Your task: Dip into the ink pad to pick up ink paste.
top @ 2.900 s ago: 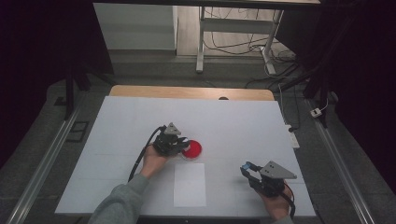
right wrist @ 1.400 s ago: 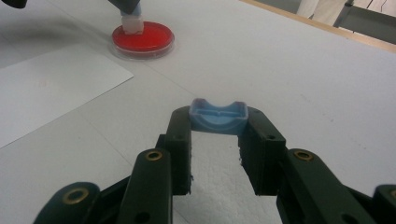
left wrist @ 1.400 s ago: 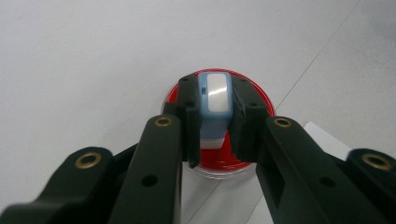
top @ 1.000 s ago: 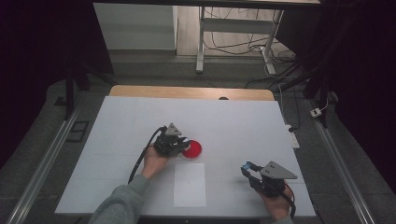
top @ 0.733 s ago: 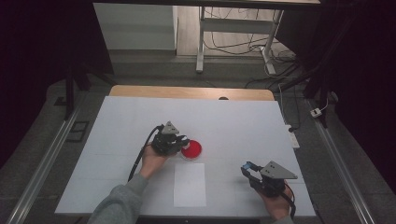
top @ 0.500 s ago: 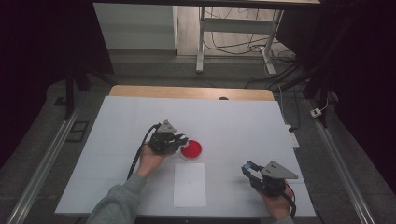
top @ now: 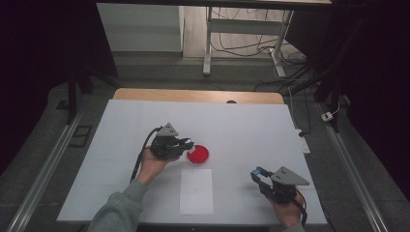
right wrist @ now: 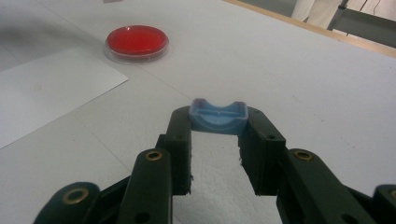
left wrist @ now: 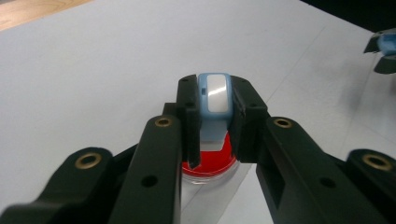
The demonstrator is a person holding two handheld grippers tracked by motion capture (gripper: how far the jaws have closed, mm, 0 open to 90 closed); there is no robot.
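A red round dish [top: 198, 154] with a clear rim lies near the middle of the white table [top: 241, 125]. My left gripper [top: 186, 143] hovers just left of it, shut on a small blue piece with a pale shiny face [left wrist: 213, 93]. In the left gripper view the dish [left wrist: 208, 165] sits below and behind the jaws. My right gripper [top: 256, 173] rests at the front right, shut on a blue curved clip-like piece [right wrist: 218, 116]; the red dish [right wrist: 137, 39] lies far ahead to its left.
A white sheet of paper [top: 196, 191] lies in front of the dish, between the two hands. The table's wooden far edge [top: 193, 95] and metal rails [top: 43, 169] border the work area. My right gripper [left wrist: 383, 46] shows far off in the left gripper view.
My left gripper has risen a little and drawn slightly left, off the dish, with the blue piece still in it. The right gripper has kept still.
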